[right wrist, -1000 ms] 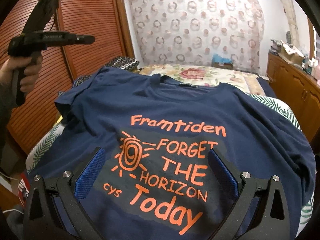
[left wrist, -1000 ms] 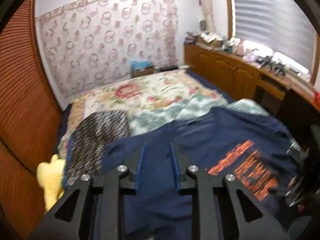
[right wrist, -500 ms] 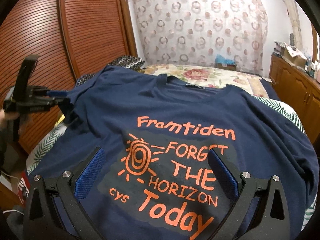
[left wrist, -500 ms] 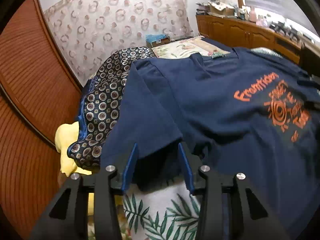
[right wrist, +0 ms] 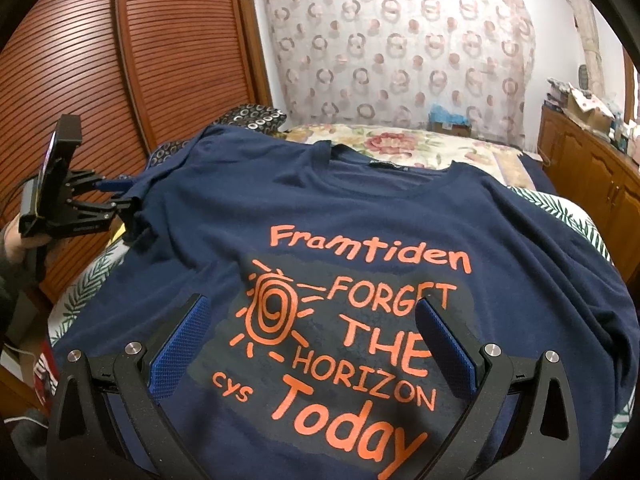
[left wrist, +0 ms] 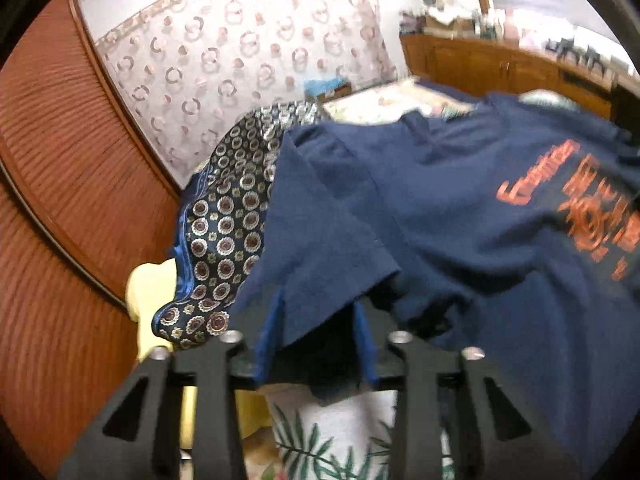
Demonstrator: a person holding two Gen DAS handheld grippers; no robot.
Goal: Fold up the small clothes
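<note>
While the left gripper [left wrist: 320,320] closes, the left wrist view shows the hem of the sleeve [left wrist: 320,272] of a navy T-shirt [left wrist: 460,220] lying between its two blue pads; whether they already pinch the cloth I cannot tell. The shirt's body stretches away to the right of this gripper, over a leaf-print sheet [left wrist: 340,440], with a patterned cloth [left wrist: 228,216] just beside the sleeve on the left.

From the right wrist view, the T-shirt [right wrist: 360,216] lies face up, collar at the far end, so its length runs away from the right gripper [right wrist: 312,344], which hangs wide apart and empty above the print. The left gripper [right wrist: 116,196] sits at the sleeve [right wrist: 160,200], the nearer hand for folding it inward.
</note>
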